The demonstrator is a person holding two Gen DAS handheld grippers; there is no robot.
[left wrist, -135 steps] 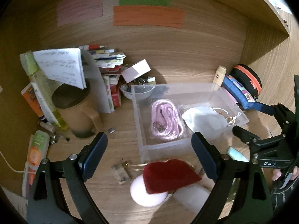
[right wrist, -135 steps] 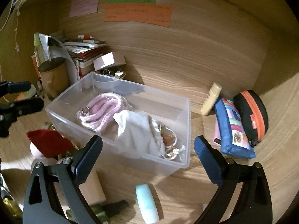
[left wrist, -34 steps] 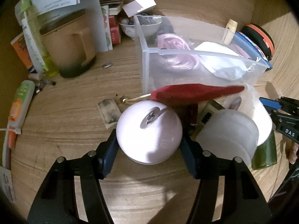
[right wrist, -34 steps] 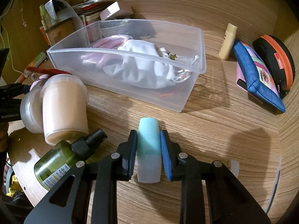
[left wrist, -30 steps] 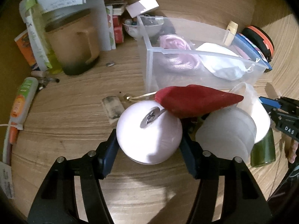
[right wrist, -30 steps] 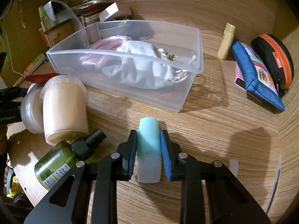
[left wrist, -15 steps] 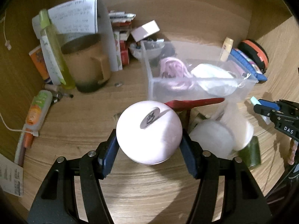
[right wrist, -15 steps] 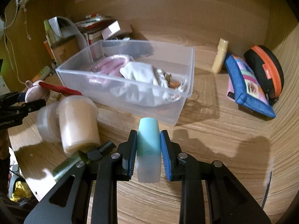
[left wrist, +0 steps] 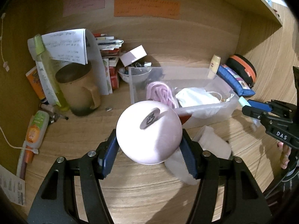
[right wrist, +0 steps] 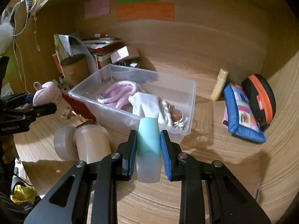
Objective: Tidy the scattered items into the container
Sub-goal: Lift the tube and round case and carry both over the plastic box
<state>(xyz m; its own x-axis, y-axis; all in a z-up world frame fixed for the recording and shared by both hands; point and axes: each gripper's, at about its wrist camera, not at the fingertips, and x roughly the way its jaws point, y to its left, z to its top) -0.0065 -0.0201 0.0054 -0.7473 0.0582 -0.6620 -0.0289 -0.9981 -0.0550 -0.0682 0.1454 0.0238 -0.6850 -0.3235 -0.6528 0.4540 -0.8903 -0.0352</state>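
Both lifted clear of the desk since a second ago: left claw [left wrist: 149, 147] clamped on pink round case [left wrist: 149, 132], right claw [right wrist: 148, 147] pinching teal tube [right wrist: 149, 147]. Now above the desk's front edge, short of clear container [right wrist: 188, 100]; drop-in likely next.

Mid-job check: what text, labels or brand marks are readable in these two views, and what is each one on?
"DAS": white letters on the right tongs body.
White lettering on the left tongs body: too blurred to read.
Orange note, pink note: handwriting too small.
Folded paper sheet: handwriting illegible.
Orange-labelled tube: print unreadable.
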